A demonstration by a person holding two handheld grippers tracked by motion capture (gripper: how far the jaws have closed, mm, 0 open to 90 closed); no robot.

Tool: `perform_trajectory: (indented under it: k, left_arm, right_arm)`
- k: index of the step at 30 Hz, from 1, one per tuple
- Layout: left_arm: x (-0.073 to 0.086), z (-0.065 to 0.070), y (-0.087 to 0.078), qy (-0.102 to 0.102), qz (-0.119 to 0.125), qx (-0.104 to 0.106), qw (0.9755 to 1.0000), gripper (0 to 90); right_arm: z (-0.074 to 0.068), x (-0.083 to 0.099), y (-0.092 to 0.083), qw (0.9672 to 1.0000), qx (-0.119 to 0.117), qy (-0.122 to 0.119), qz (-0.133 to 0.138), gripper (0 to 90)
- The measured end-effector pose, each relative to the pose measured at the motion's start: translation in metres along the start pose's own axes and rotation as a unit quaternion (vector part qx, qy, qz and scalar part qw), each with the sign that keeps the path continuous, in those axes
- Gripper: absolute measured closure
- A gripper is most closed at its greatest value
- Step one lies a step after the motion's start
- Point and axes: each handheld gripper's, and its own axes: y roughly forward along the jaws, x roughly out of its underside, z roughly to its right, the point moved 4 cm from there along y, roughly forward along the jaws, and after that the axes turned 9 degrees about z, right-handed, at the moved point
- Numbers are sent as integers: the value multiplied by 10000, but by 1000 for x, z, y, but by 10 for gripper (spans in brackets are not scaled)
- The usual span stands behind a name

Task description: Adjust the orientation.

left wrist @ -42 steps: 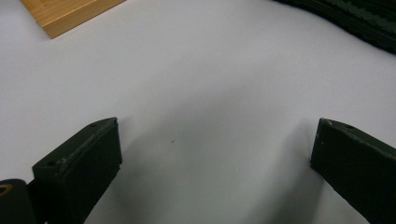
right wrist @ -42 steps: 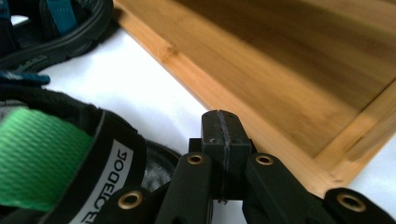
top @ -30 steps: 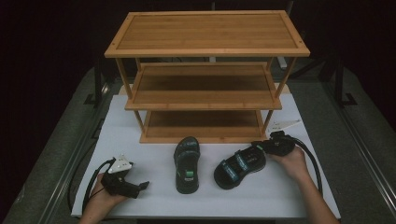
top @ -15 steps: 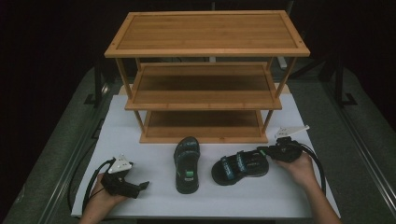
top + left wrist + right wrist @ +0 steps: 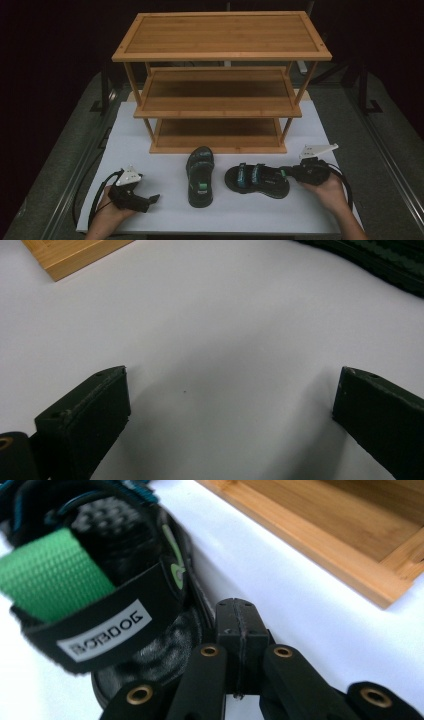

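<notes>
Two dark sandals with teal and green straps lie on the white table in front of a bamboo shoe rack point(image 5: 220, 90). The left sandal point(image 5: 200, 175) points toward the rack. The right sandal point(image 5: 257, 179) lies crosswise, heel to the right. My right gripper point(image 5: 286, 172) is at that heel, its jaws closed together on the heel edge. In the right gripper view the right gripper point(image 5: 237, 615) sits tight against the right sandal point(image 5: 100, 580). My left gripper point(image 5: 152, 199) rests low at the front left, open. Between the left gripper point(image 5: 230, 415) jaws is bare table.
The rack has three shelves, all bare, and its bottom board point(image 5: 325, 535) runs close behind the right sandal. A rack corner point(image 5: 70, 255) and the left sandal's sole point(image 5: 380, 260) show ahead of the left gripper. The white table point(image 5: 165, 150) ends near both hands.
The right hand has drawn back toward the front right, and the right sandal has come with it, turning from a slant to lying crosswise. The left hand and left sandal have stayed put.
</notes>
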Motion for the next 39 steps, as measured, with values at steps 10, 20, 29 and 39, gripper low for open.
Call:
perform_trajectory:
  k: [10, 20, 29, 39]
  left_arm:
    - [0, 0, 0, 0, -1, 0, 10000, 13]
    - [0, 0, 0, 4, 0, -1, 10000, 12]
    - [0, 0, 0, 4, -6, 0, 10000, 12]
    - [0, 0, 0, 1, -3, 0, 10000, 12]
  right_arm:
    - [-18, 13, -11, 9997, -240, 29, 37, 896]
    - [-46, 20, -14, 9984, -570, -47, -25, 896]
    - [-76, 22, -3, 9946, -1034, -130, -29, 896]
    - [-72, 8, -16, 9960, -829, -217, 264, 841]
